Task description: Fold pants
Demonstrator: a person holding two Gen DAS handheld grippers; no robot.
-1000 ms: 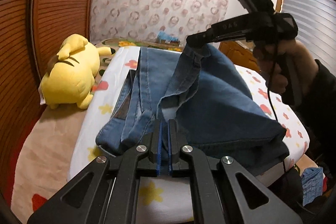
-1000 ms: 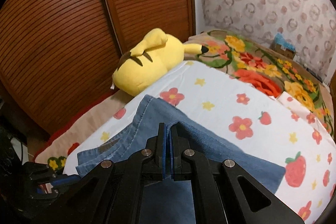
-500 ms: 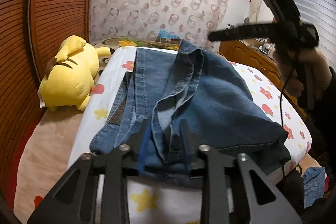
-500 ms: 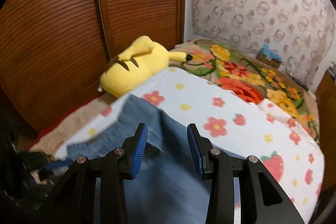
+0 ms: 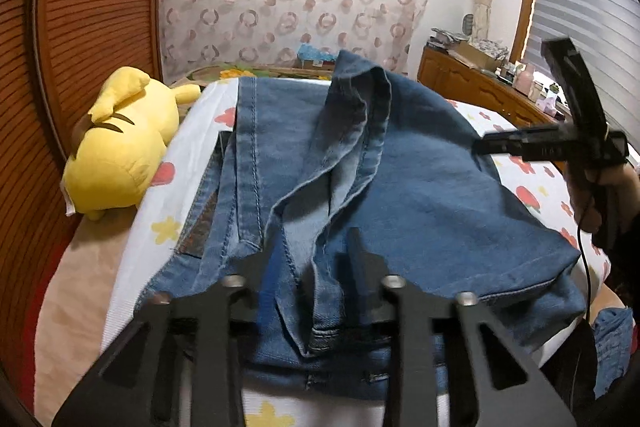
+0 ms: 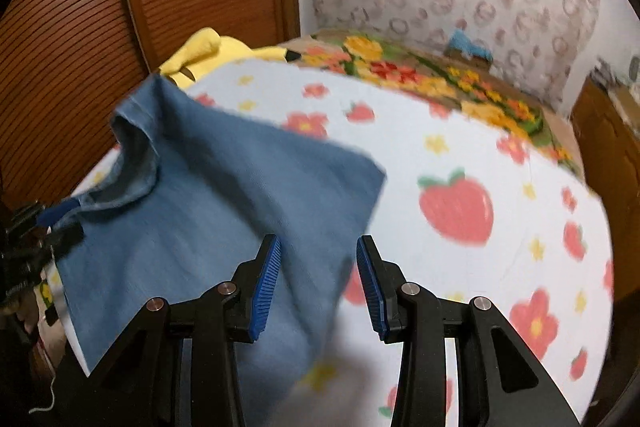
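Both hand-held grippers have let go of the pants (image 5: 400, 195), so the fold they carried is now laid down and the denim rests doubled on the bed (image 5: 132, 251), near its front edge, beside the yellow plush (image 5: 120, 155) at the left edge. The left hand-held gripper (image 5: 310, 291) was pinched shut on the hem a second ago; now its jaws stand apart astride a ridge of denim and are closing again, with the cloth between them and no firm pinch that I can see. The right hand-held gripper (image 6: 318, 283), which was clamped on the raised leg end a second ago, is now moderately wide with nothing pressed, hanging over the right edge of the folded denim. The peak of cloth it held up has slumped into a loose crest. I judge this fold placed; smoothing or another fold remains.
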